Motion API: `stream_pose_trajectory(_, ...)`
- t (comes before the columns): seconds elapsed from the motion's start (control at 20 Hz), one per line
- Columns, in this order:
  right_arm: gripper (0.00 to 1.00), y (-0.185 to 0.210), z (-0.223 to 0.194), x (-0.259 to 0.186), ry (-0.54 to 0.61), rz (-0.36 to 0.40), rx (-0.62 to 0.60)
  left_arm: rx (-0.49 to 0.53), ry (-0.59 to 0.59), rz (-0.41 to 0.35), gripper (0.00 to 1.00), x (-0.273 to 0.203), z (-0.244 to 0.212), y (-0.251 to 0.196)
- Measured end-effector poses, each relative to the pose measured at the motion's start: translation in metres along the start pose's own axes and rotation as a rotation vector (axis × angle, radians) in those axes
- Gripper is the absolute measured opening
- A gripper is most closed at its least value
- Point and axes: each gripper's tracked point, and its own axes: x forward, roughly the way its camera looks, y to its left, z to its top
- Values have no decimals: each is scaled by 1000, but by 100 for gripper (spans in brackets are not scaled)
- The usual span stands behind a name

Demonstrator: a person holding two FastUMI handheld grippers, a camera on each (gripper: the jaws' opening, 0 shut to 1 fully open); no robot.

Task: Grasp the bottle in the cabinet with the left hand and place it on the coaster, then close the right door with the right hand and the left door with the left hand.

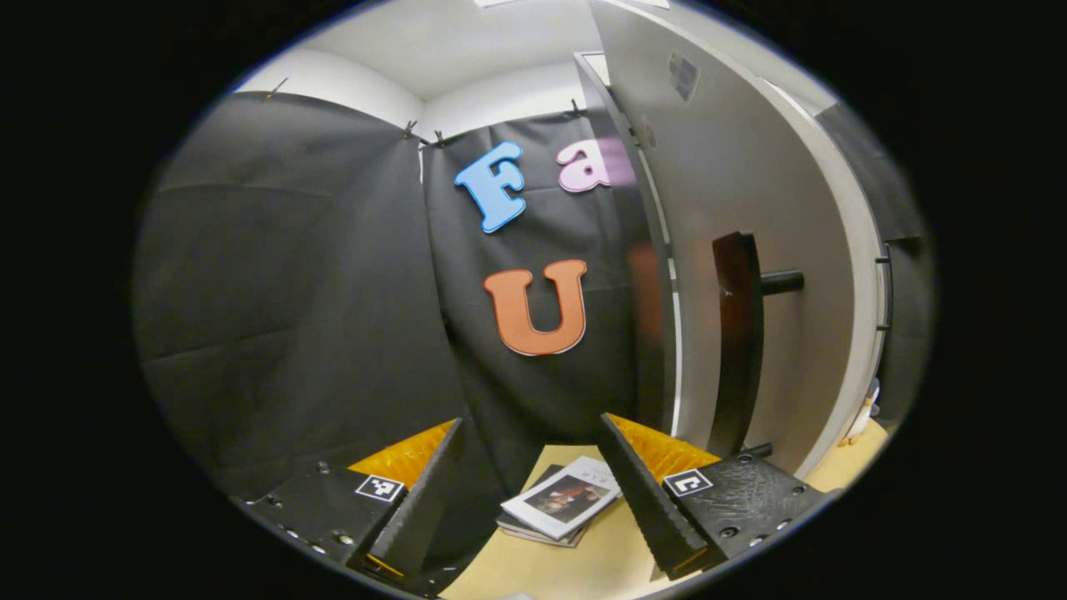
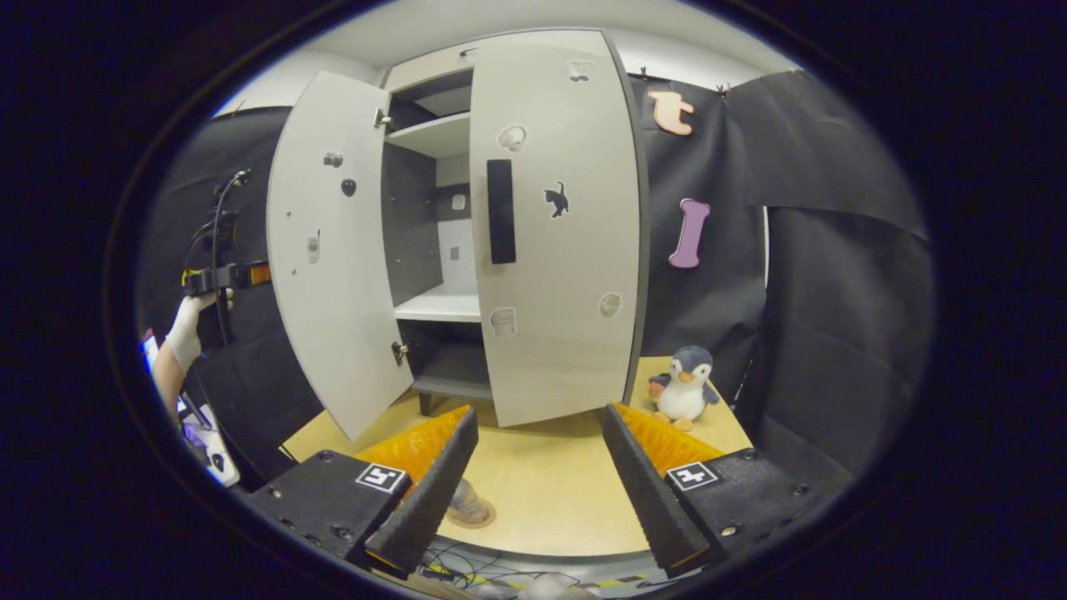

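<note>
Both tools released, left tool [image 1: 529,492] near left door [image 1: 750,208], magazines [image 1: 563,504] below, penguin [image 2: 685,385] beside right door [image 2: 554,233]

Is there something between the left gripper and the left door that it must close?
Nothing visible. The left gripper faces the left door with open space between; the magazines lie below, on the table.
</note>
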Motion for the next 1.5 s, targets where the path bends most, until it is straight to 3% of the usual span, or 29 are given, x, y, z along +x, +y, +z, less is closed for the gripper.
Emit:
stream_pose_trajectory(0.05, 99, -2, 3, 1, -2, 4, 13, 9, -3, 12, 98, -1, 0, 0)
stream_pose_trajectory(0.1, 96, -4, 4, 3, -5, 10, 19, 17, -10, 24, 88, -3, 3, 1)
stream_pose_trajectory(0.15, 96, -8, 9, 3, -11, 16, 21, 22, -16, 32, 90, -3, 4, 0)
stream_pose_trajectory(0.4, 99, -30, 18, 9, -8, 61, 9, 15, -3, 44, 83, -3, 3, -9)
stream_pose_trajectory(0.45, 99, -35, 20, 9, -11, 64, 11, 23, -3, 57, 71, -3, 4, -9)
stream_pose_trajectory(0.6, 99, -53, 22, 11, -9, 69, 22, 16, -2, 88, 75, -9, 4, -13)
stream_pose_trajectory(0.95, 99, -75, 23, 13, 0, 68, 14, -7, 1, 68, 75, -18, 8, -48)
stream_pose_trajectory(1.2, 99, -79, 21, 8, 6, 59, 9, -32, -2, -32, 78, -20, 12, -99)
stream_pose_trajectory(1.25, 99, -79, 22, 7, 5, 58, 7, -30, -4, -53, 75, -19, 13, -111)
stream_pose_trajectory(1.45, 99, -84, 21, 0, -3, 38, 11, 9, -26, -113, 80, -10, 23, -149)
stream_pose_trajectory(1.5, 99, -85, 21, -1, -5, 31, 15, -2, -29, -140, 89, -11, 25, -158)
